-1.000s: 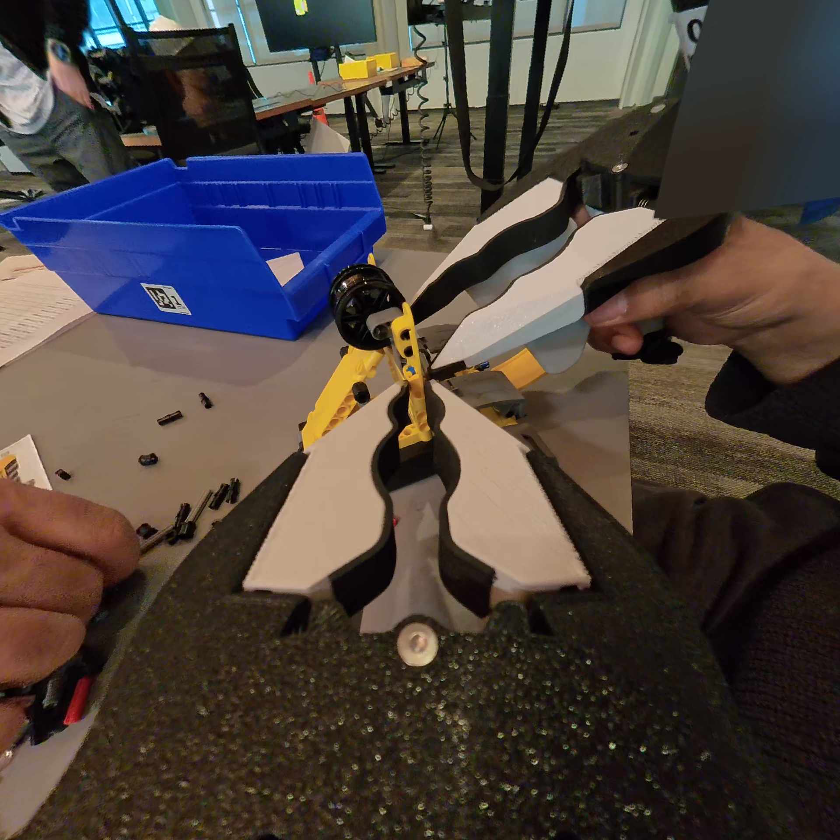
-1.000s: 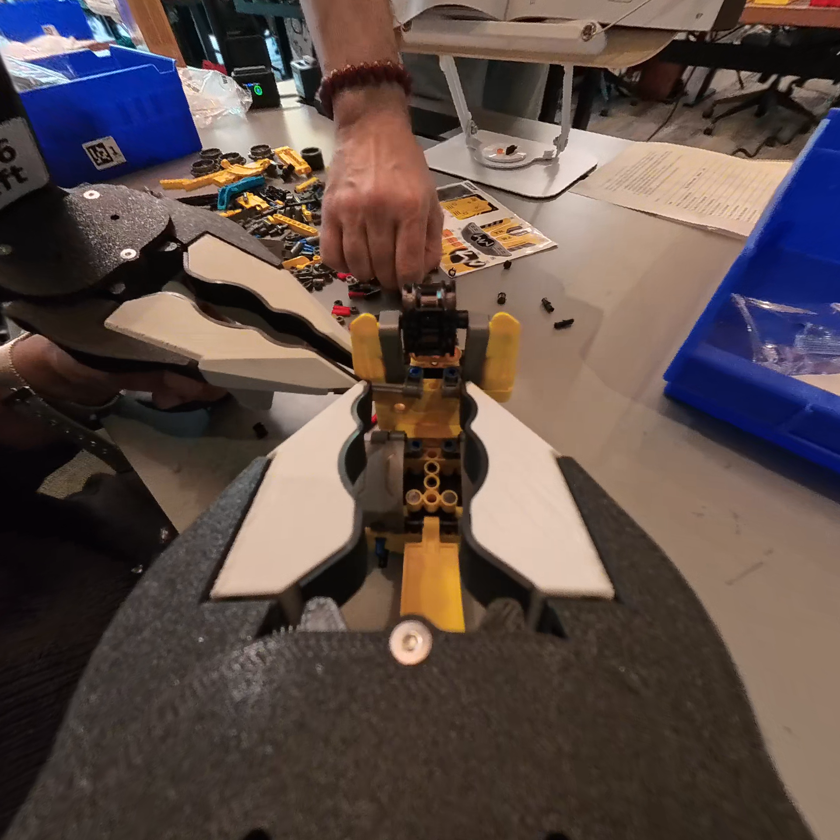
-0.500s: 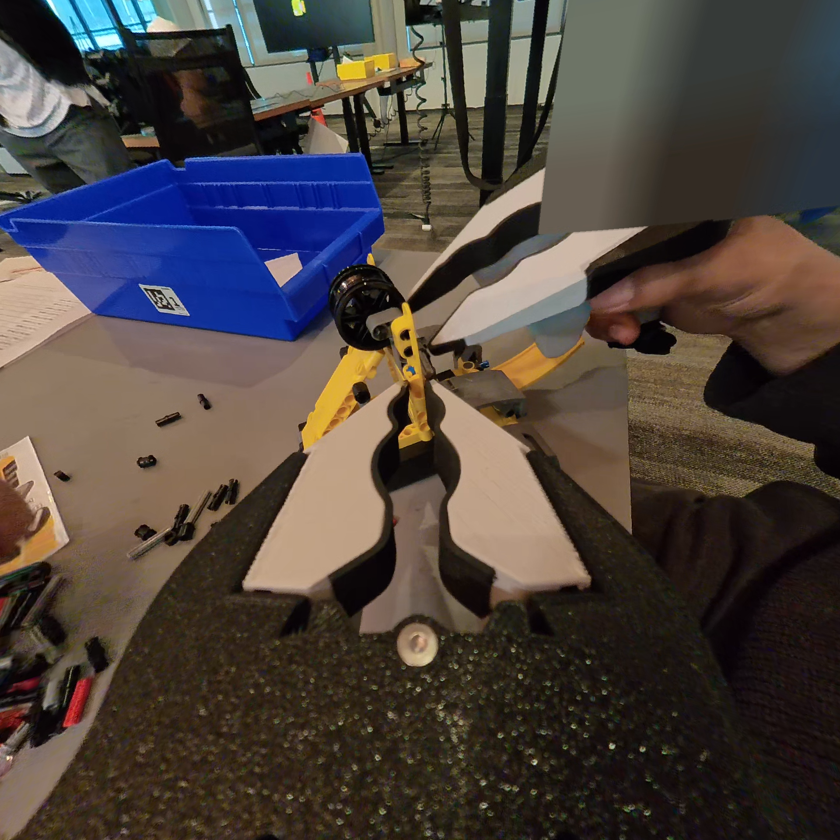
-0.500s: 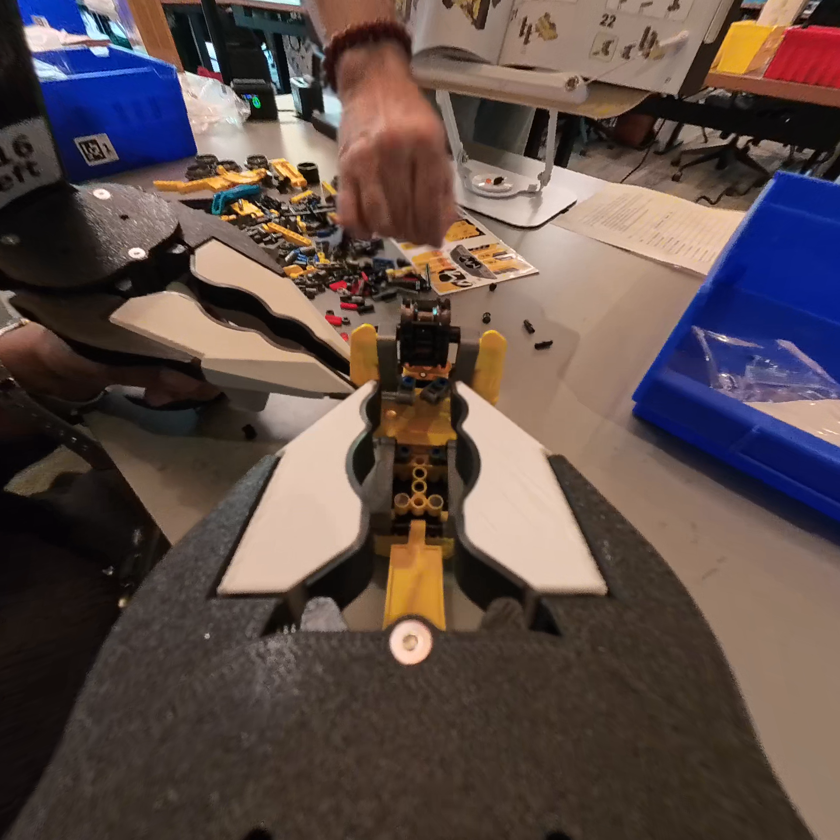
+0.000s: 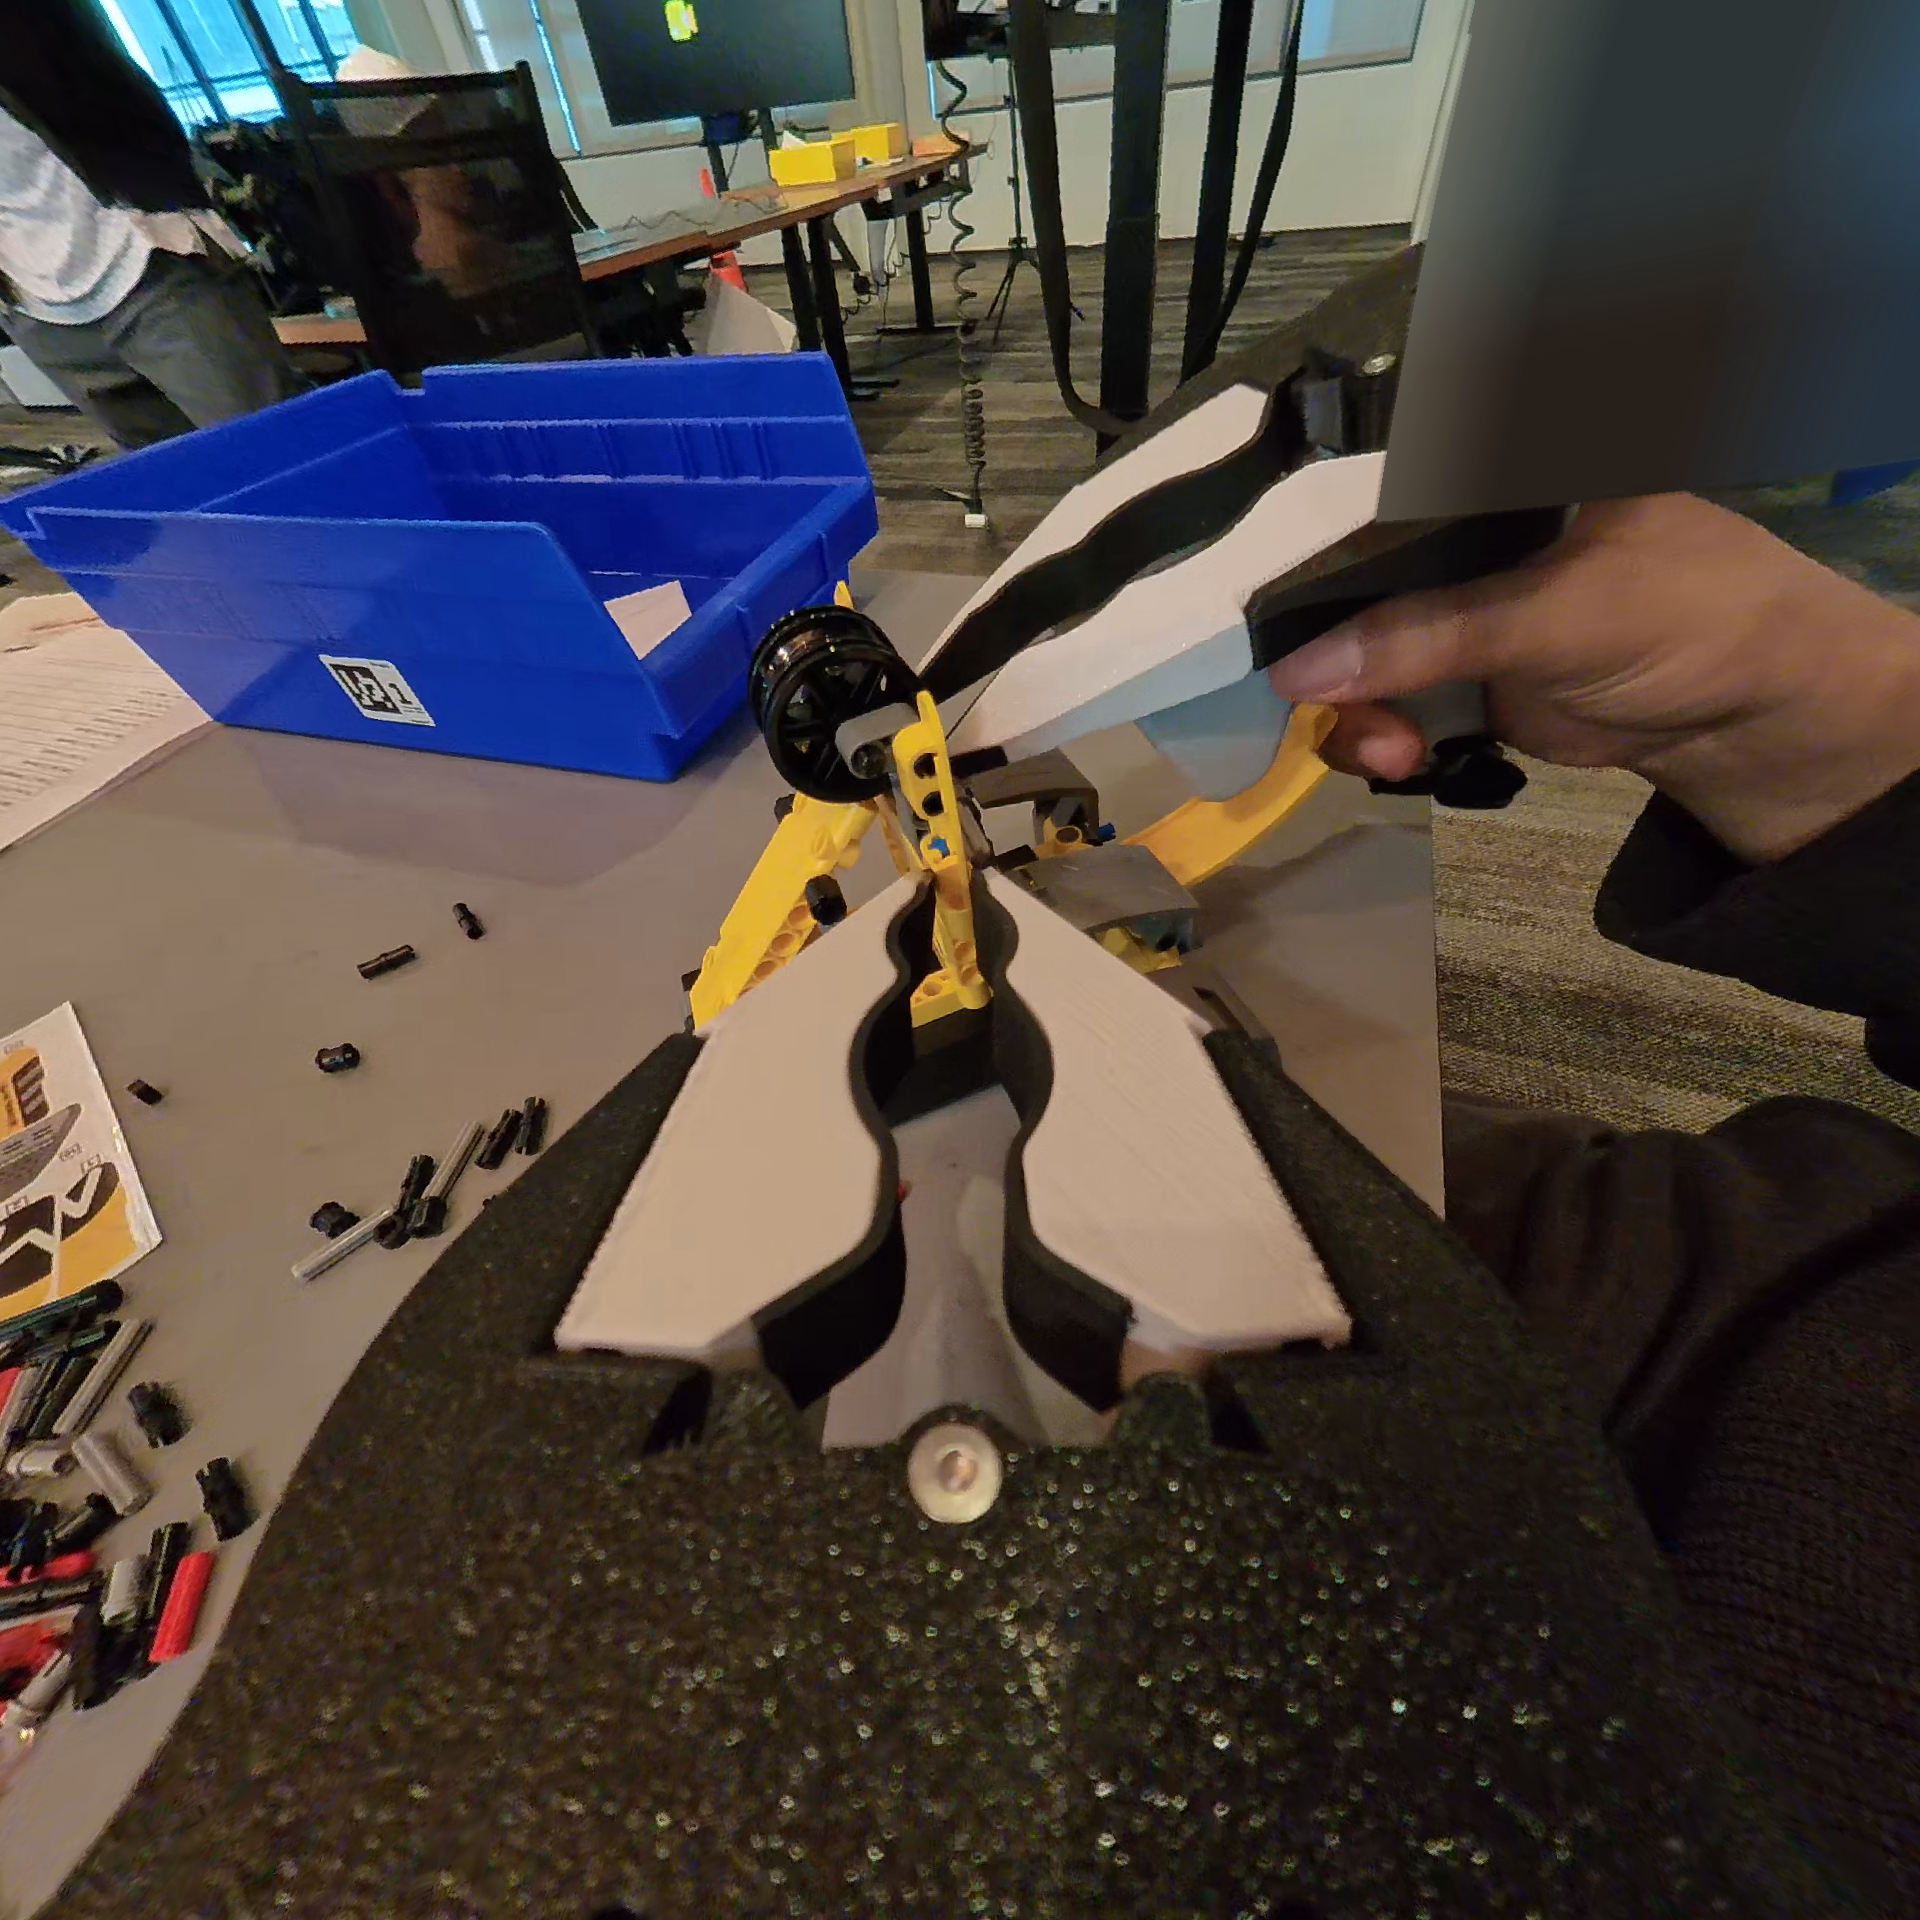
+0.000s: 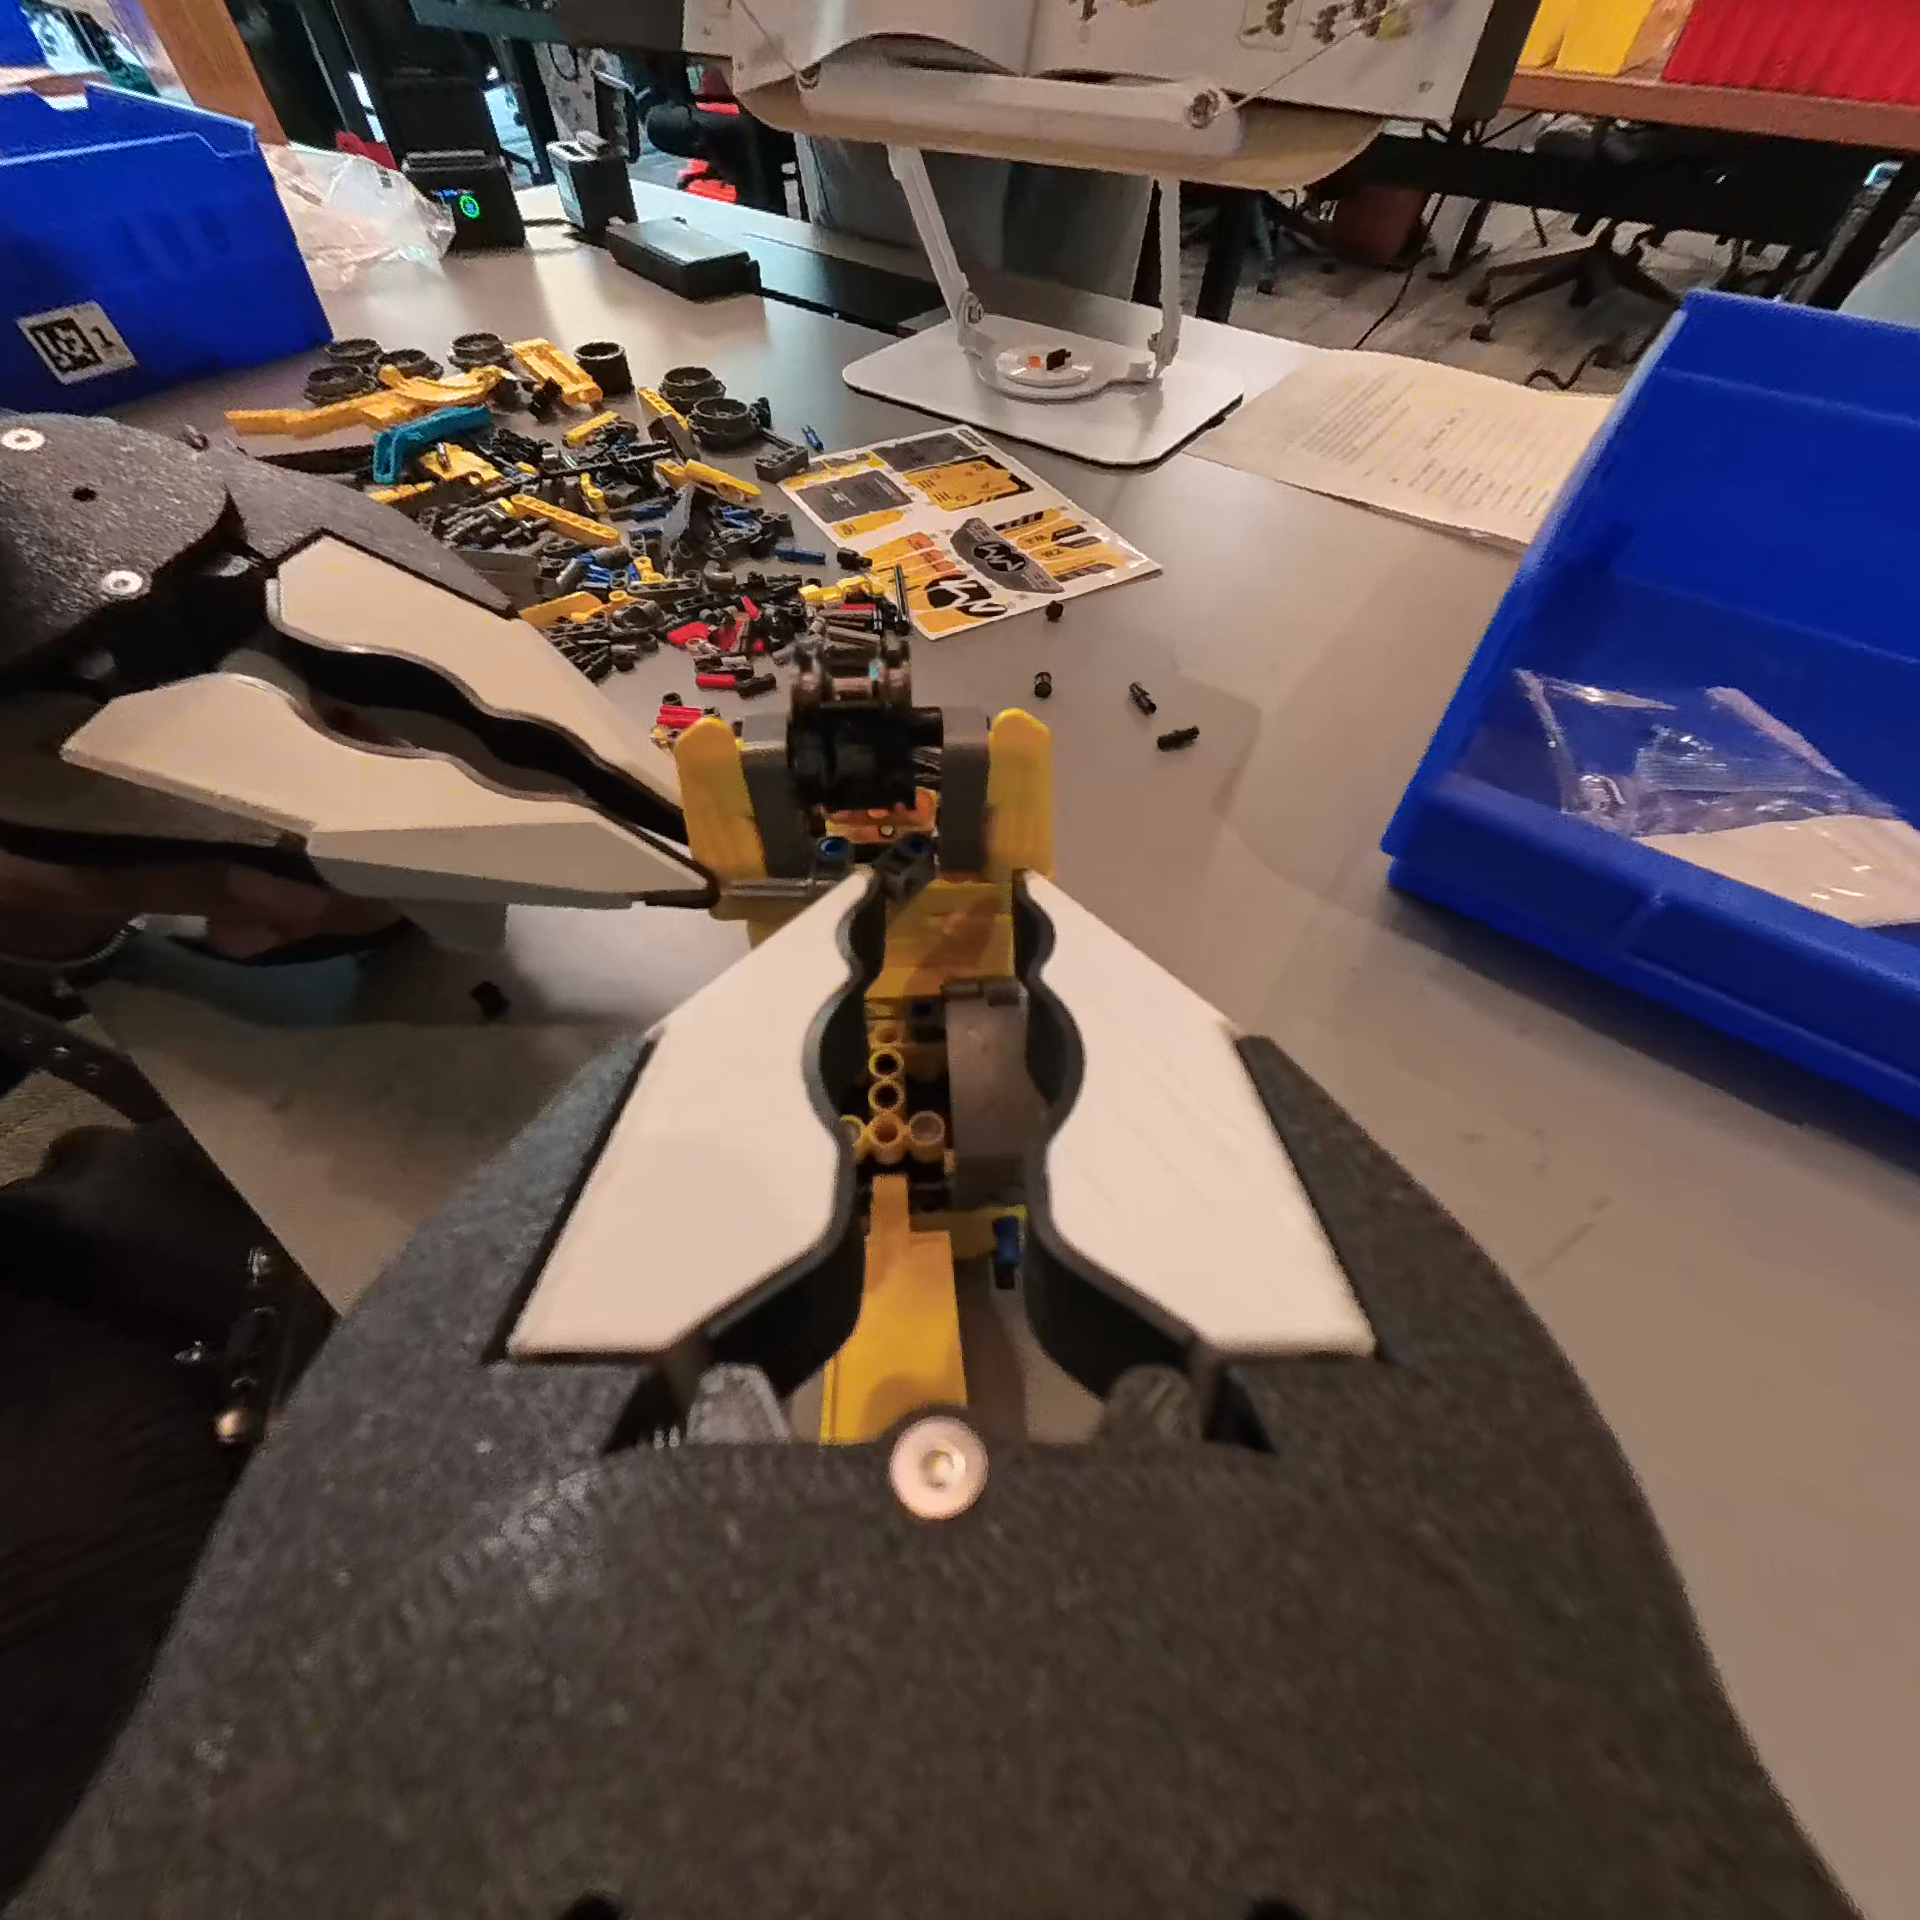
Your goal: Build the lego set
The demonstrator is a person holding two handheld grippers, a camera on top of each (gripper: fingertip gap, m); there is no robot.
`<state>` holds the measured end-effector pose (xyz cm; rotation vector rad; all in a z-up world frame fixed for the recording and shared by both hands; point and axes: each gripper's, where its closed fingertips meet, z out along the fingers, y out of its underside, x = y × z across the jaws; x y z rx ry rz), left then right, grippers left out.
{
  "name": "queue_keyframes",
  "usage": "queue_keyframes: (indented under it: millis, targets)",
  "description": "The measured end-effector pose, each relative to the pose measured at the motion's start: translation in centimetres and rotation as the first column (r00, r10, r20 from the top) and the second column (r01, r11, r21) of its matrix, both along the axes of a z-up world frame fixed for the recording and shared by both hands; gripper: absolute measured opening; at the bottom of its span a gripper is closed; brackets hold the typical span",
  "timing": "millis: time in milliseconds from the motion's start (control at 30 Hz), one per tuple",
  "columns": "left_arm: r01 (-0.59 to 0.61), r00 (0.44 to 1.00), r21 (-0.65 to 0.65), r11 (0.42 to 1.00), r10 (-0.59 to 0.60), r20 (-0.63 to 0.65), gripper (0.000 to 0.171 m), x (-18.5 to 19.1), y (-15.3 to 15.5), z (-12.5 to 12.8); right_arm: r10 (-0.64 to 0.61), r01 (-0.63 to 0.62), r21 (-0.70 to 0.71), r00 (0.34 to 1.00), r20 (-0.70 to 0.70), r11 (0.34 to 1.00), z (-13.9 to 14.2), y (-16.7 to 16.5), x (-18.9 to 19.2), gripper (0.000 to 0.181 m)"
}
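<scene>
Gripping yellow model point(image 5: 940, 862), both tongs point(image 5: 951, 883) point(image 6: 940, 883); wheel point(image 5: 826, 707) only in left view.

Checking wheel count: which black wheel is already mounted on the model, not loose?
The black wheel on the axle at the top of the yellow model, just beyond the left gripper. The other black wheels lie loose in the parts pile on the table.

My right gripper point(image 6: 943, 883) clamps the yellow-and-grey brick-built model point(image 6: 914, 1039); my left gripper point(image 6: 696, 862) touches its yellow side.
</scene>
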<state>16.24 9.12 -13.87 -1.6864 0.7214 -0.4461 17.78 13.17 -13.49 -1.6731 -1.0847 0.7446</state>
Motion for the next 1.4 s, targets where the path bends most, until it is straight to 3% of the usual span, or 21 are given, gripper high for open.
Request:
queue_keyframes:
  millis: [700, 1067, 1233, 1400]
  targets:
    - [-0.003, 1.0, 0.003, 1.0, 0.003, -0.004, 0.006, 0.0, 0.0, 0.0, -0.048, 0.047, 0.038, 0.998, 0.035, 0.998, -0.1, 0.8, 0.9, 0.011]
    - [-0.01, 1.0, 0.008, 1.0, 0.01, -0.01, 0.006, 0.0, 0.0, 0.0, 0.131, -0.14, -0.079, 0.985, -0.109, 0.987, 0.9, -1.7, -0.3, 0.028]
    - [-0.013, 1.0, 0.01, 1.0, 0.013, -0.012, 0.006, 0.0, 0.1, 0.0, 0.095, -0.096, 0.033, 0.995, 0.006, 0.995, 0.4, -1.8, -0.4, 0.028]
    - [-0.016, 1.0, 0.014, 1.0, 0.016, -0.016, 0.006, 0.0, 0.1, 0.0, 0.13, -0.13, 0.023, 0.991, 0.014, 0.991, 0.6, -3.2, -1.1, 0.028]
